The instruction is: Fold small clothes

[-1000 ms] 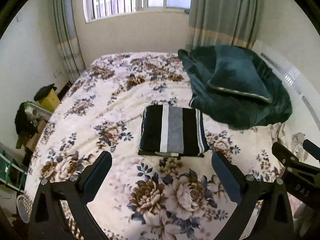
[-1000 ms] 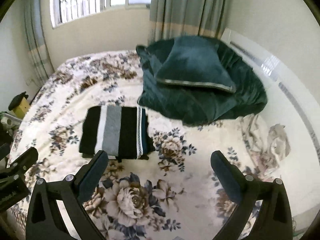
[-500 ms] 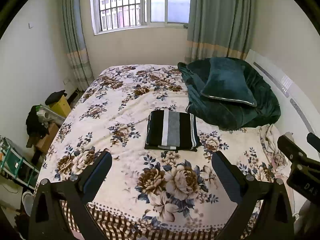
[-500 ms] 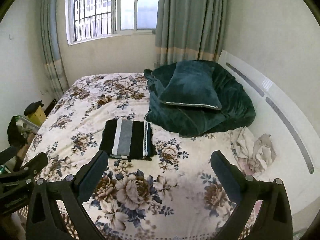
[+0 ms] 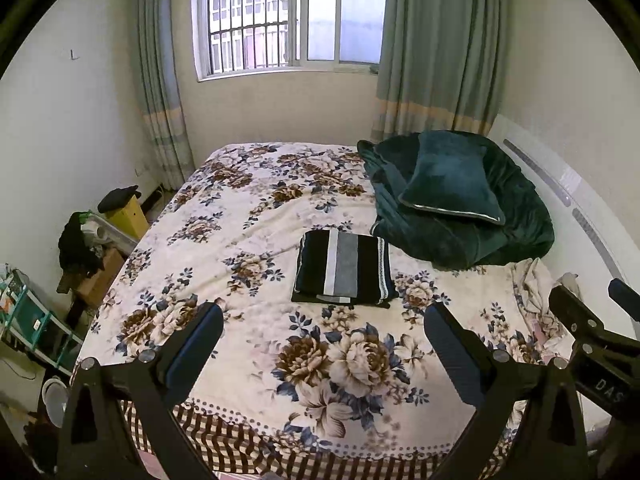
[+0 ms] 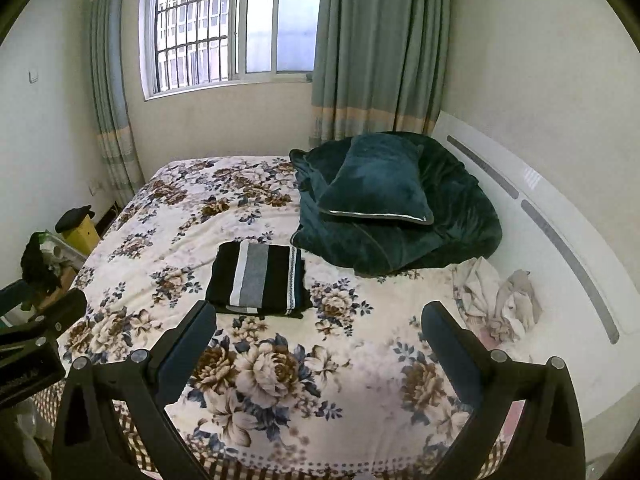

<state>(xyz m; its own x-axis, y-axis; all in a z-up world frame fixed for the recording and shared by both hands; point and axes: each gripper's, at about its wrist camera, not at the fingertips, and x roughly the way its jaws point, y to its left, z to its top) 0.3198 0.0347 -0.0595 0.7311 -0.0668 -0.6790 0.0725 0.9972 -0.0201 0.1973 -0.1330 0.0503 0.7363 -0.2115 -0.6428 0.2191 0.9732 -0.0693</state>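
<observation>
Black fingers of the left gripper point(image 5: 322, 338) stand spread wide with nothing between them, and the right gripper point(image 6: 318, 334) is spread the same way, also empty. Both hang above the near edge of the bed point(image 5: 248, 280), where the flowered cover ends in a brown checked border point(image 5: 240, 436).

The folded striped garment point(image 5: 344, 268) lies flat on the cover, beyond both grippers and well apart from them. It is a neat black rectangle with white and grey bands. Between it and the near border the cover is bare, and left of the garment the cover runs bare to the bed's left edge. Right of the garment, just beside it, sits the heaped dark green blanket point(image 5: 500, 236) with a green pillow point(image 5: 452, 184) on top. Nearer than the blanket, by the white headboard point(image 6: 560, 240), lies a crumpled pale cloth point(image 6: 496, 300).

Compared with a second ago, both cameras have drawn back and up from the garment: it looks smaller, the checked border and the floor clutter left of the bed have come into view, and the garment itself has not moved.
</observation>
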